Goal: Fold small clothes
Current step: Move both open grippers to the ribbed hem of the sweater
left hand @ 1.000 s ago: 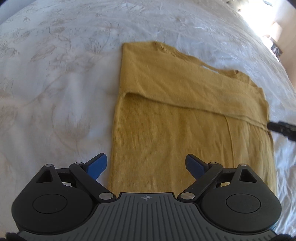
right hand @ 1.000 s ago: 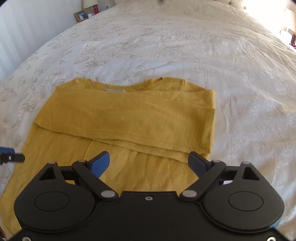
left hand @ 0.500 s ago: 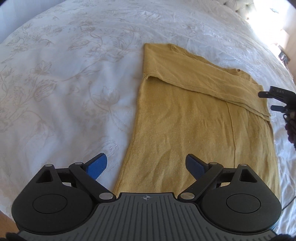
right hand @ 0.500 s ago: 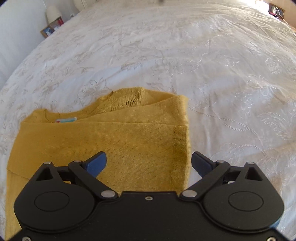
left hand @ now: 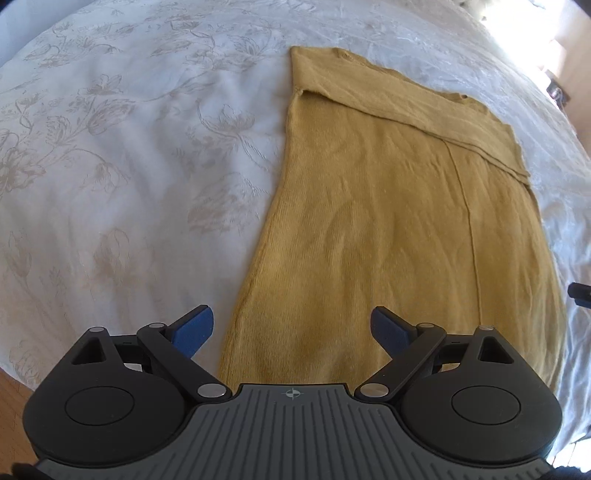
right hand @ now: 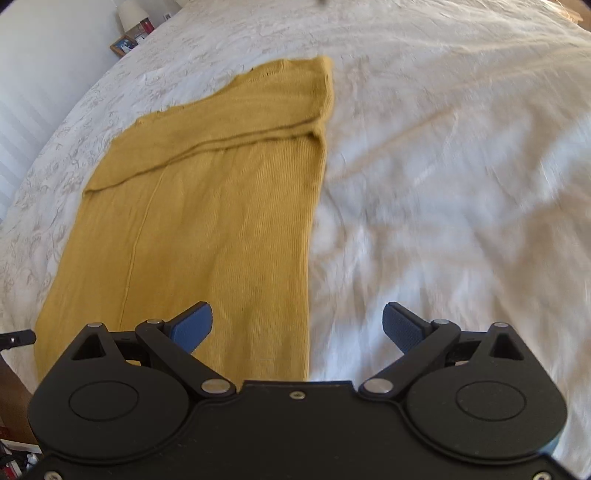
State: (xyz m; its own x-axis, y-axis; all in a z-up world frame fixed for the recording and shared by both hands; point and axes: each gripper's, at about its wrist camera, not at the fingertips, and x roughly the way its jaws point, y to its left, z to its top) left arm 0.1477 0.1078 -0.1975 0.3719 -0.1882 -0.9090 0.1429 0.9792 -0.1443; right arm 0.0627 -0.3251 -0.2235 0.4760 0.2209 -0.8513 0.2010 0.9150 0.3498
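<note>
A mustard-yellow knit top [left hand: 388,221] lies flat on the white bed, its far end folded over in a band across the body. My left gripper [left hand: 291,330] stands open above the garment's near left corner, straddling its left edge. In the right wrist view the same top [right hand: 207,221] stretches away, and my right gripper [right hand: 297,326] is open over its near right edge. Nothing is between either pair of blue pads. A tip of the right gripper [left hand: 580,293] shows at the left view's right edge, and a tip of the left gripper [right hand: 16,338] at the right view's left edge.
The white bedspread [left hand: 110,166] with a pale flower pattern spreads wide to the left of the top, and more of the bedspread [right hand: 461,184] to its right. A nightstand with a lamp [right hand: 131,16] and a picture frame [right hand: 123,44] stands at the far left. Wooden floor [left hand: 11,387] shows past the bed's near edge.
Both grippers have pulled back from the folded far end toward the garment's near hem, staying open. More of the top's length now shows in each view.
</note>
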